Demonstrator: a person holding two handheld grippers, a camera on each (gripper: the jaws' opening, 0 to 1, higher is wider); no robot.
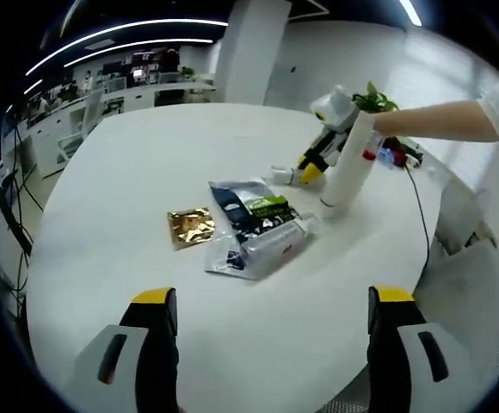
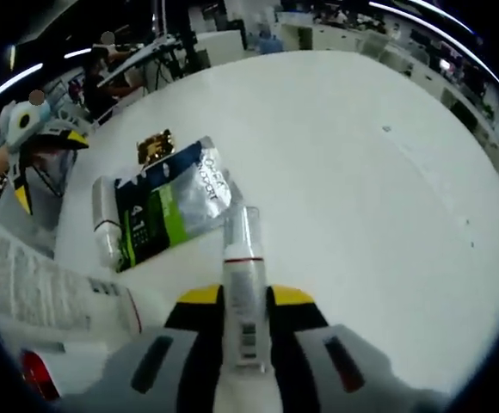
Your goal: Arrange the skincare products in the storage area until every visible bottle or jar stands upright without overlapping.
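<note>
My left gripper (image 1: 274,297) is open over the near side of the white table (image 1: 146,155), nothing between its jaws. Ahead lie a gold sachet (image 1: 191,225), a dark blue and green pouch (image 1: 254,209) and a clear tube (image 1: 274,245) partly under it. Beyond them my right gripper (image 1: 307,172) is low over the table, shut on a slim clear tube (image 2: 243,284) that points forward. A tall white tube (image 1: 350,163) stands tilted, cap down, right beside it. The right gripper view has the pouch (image 2: 168,206), sachet (image 2: 155,146) and the left gripper (image 2: 47,159).
A person's arm (image 1: 439,120) reaches in from the right. A small plant (image 1: 374,99) and a red-and-blue device with a black cable (image 1: 396,157) sit near the table's right edge. Chairs stand beyond that edge (image 1: 465,232). Desks fill the far room.
</note>
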